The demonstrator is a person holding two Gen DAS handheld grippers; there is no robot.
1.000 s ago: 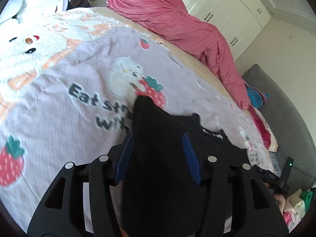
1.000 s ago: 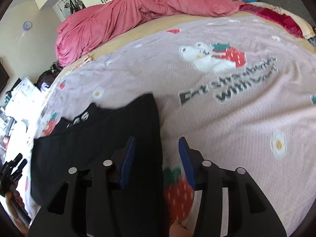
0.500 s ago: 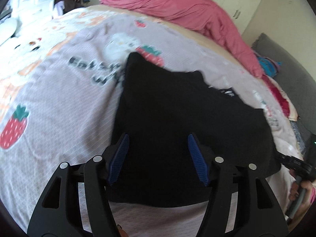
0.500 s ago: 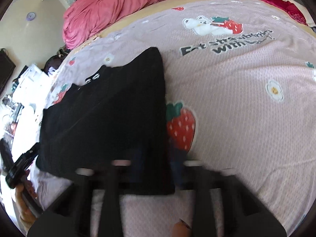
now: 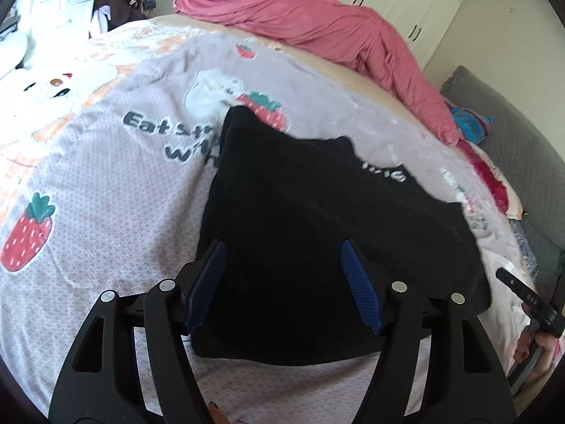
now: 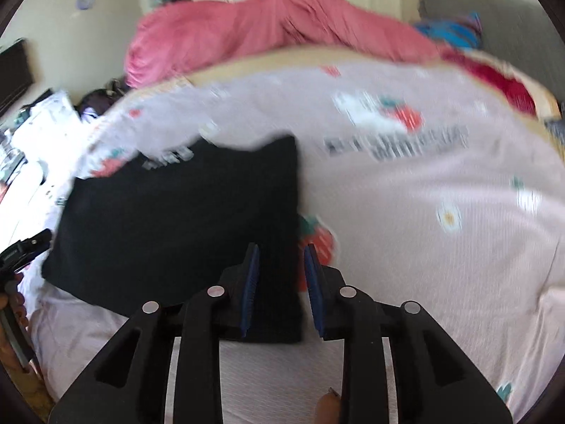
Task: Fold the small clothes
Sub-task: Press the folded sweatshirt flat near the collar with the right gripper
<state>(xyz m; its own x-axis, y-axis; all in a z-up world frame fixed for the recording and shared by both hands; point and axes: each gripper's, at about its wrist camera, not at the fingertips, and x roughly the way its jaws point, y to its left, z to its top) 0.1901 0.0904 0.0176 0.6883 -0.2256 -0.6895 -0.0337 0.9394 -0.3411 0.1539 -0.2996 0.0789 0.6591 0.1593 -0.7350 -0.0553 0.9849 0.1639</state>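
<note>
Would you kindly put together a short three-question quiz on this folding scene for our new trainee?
1. True or false: the black garment lies flat on the strawberry-print bedspread.
2. Which gripper's jaws stand wider apart? A) left gripper B) right gripper C) both equal
3. Fill in: the bunched duvet at the far side of the bed is ____ in colour.

Key
1. True: it lies spread on the bedspread, with no part lifted.
2. A: the left gripper's pads stand well apart over the cloth; the right's have just been opening, narrowly, over the garment's edge, not pressing it.
3. Pink.
</note>
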